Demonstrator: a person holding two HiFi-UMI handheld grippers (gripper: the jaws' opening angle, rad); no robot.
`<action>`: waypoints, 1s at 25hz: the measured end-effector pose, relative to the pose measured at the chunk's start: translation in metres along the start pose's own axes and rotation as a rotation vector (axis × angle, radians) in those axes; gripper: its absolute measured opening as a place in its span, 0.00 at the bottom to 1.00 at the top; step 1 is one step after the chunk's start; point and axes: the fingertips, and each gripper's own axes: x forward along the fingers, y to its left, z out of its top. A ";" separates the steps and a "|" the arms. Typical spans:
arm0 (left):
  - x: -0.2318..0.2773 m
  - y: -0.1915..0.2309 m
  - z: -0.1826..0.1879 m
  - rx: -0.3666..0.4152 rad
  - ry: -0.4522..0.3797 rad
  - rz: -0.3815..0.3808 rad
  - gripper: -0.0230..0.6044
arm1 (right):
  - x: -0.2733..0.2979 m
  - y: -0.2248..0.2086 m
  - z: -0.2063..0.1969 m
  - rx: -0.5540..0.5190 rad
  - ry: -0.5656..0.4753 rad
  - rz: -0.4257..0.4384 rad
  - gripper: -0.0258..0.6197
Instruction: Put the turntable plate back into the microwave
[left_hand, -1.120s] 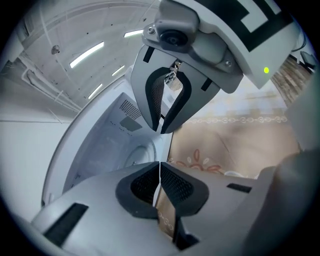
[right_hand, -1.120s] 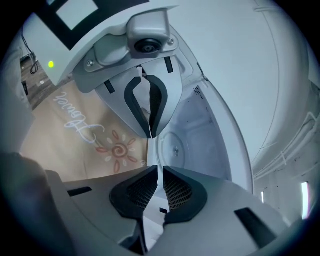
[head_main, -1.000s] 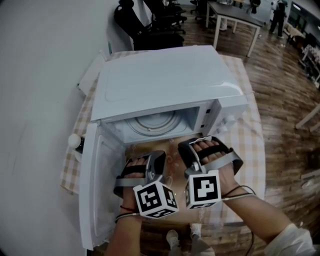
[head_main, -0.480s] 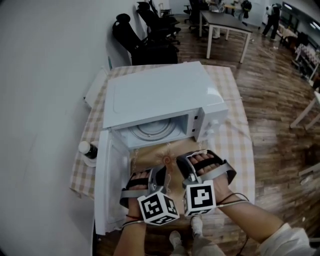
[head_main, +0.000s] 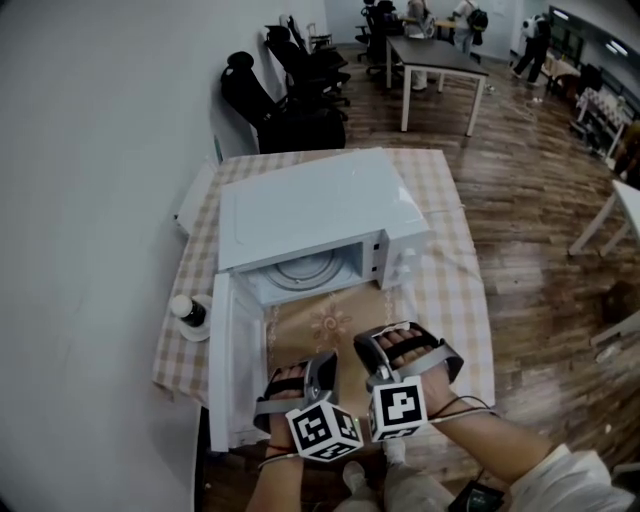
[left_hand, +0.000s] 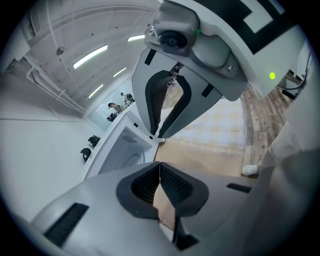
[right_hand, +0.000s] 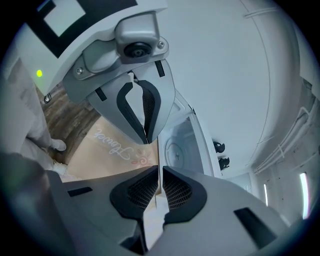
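Listener: Where is the turntable plate (head_main: 312, 268)?

Me: Inside the microwave (head_main: 320, 200), lying flat on the cavity floor. I judge it seated, so the placing looks done. The door (head_main: 228, 360) stands swung out to the left, which is why the plate shows at all.

Listener: And your grippers?

Me: Both are empty. My left gripper (left_hand: 160, 172) has its jaws pressed together on nothing. My right gripper (right_hand: 160, 177) is the same, with only a hairline slit between the pads (right_hand: 145, 187). They hover side by side above the front of the table (head_main: 455, 290), by the tan mat (head_main: 330, 318), well clear of the cavity — there is nothing left to carry. The open door, I think, is what remains.
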 end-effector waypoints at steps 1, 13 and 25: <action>-0.004 -0.002 0.001 -0.006 0.000 -0.002 0.04 | -0.004 0.004 -0.001 0.005 0.001 0.009 0.12; -0.049 -0.021 0.018 -0.022 -0.022 -0.004 0.04 | -0.058 0.030 0.005 -0.025 0.000 0.073 0.12; -0.062 -0.034 0.038 0.039 -0.043 -0.052 0.04 | -0.079 0.024 0.011 -0.021 -0.007 0.056 0.12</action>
